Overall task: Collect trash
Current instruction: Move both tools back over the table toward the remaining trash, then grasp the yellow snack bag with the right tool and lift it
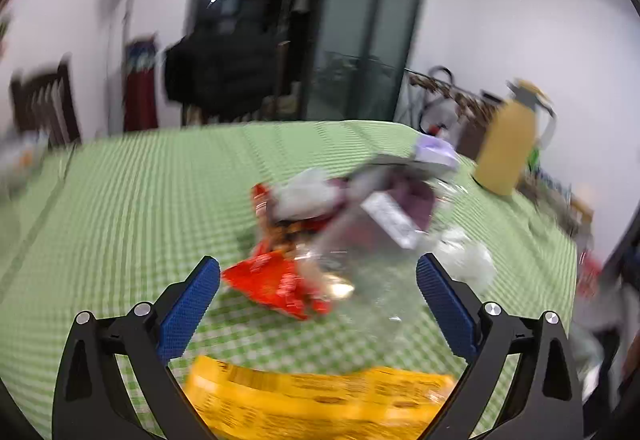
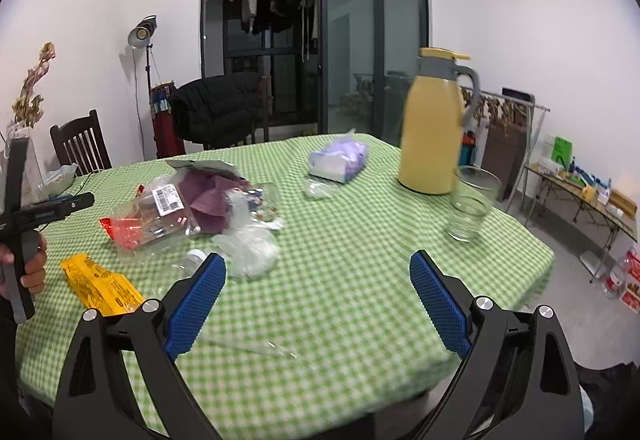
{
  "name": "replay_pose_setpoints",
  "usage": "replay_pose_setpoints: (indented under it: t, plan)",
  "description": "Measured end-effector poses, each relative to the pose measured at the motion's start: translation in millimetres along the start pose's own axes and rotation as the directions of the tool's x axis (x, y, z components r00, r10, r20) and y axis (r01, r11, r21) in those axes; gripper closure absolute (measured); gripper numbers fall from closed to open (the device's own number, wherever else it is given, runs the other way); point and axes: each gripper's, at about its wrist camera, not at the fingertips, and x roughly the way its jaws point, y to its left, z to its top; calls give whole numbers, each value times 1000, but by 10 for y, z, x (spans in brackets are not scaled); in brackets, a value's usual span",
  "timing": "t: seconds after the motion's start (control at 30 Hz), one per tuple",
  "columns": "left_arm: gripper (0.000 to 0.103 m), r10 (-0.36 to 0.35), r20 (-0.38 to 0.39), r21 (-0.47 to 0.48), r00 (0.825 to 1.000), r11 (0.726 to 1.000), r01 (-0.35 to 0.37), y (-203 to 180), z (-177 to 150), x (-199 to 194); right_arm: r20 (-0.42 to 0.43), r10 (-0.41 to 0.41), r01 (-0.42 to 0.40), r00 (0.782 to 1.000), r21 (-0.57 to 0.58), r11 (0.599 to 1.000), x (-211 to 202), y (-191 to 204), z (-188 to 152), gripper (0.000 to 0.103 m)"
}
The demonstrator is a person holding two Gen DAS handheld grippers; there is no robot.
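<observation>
Two wrist views of a desk (image 2: 360,280) covered in green checked cloth, with trash scattered over its left half. Left gripper (image 1: 318,276): fingers spread wide, gripping nothing, hovering over the litter; the view is motion-blurred. Between the blue pads lies a red snack wrapper (image 1: 276,286), with a clear plastic bag (image 1: 372,240) bearing a white label just beyond it toward 1 o'clock, and a yellow wrapper (image 1: 316,400) at 6 o'clock, close under the gripper. Right gripper (image 2: 318,276): fingers likewise wide apart and empty, above bare cloth near the desk's front edge. From this view the trash sits toward 10 o'clock: the yellow wrapper (image 2: 100,282) nearest the left edge, the red snack wrapper (image 2: 124,230) under the clear plastic bag (image 2: 160,216), a purple cloth-like piece (image 2: 212,196) behind it, and a crumpled white plastic wad (image 2: 250,248) just beside the left finger tip. A purple tissue pack (image 2: 340,158) lies at 12 o'clock. A yellow thermos jug (image 2: 434,124) stands upright at 1 o'clock, with an empty glass (image 2: 468,216) near it, apart. At 9 o'clock a hand (image 2: 30,264) holds the other gripper's black handle.
</observation>
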Motion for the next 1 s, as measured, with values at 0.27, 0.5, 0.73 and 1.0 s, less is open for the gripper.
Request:
replay_pose_setpoints:
  t: [0.27, 0.5, 0.73, 1.0]
  plan:
    - [8, 151, -114, -98, 982, 982, -162, 463, -66, 313, -103, 199, -211, 974, -117, 970, 402, 884, -206, 13]
    - [8, 192, -203, -165, 960, 960, -226, 719, -99, 402, -274, 269, -357, 923, -354, 865, 663, 1843, -683, 13]
    - [8, 200, -189, -231, 961, 942, -242, 828, -80, 316, -341, 273, -404, 900, -412, 817, 837, 2102, -788, 56]
    - [8, 309, -59, -337, 949, 889, -310, 1033, 25, -1, -253, 306, -388, 918, -401, 830, 794, 2042, -472, 96]
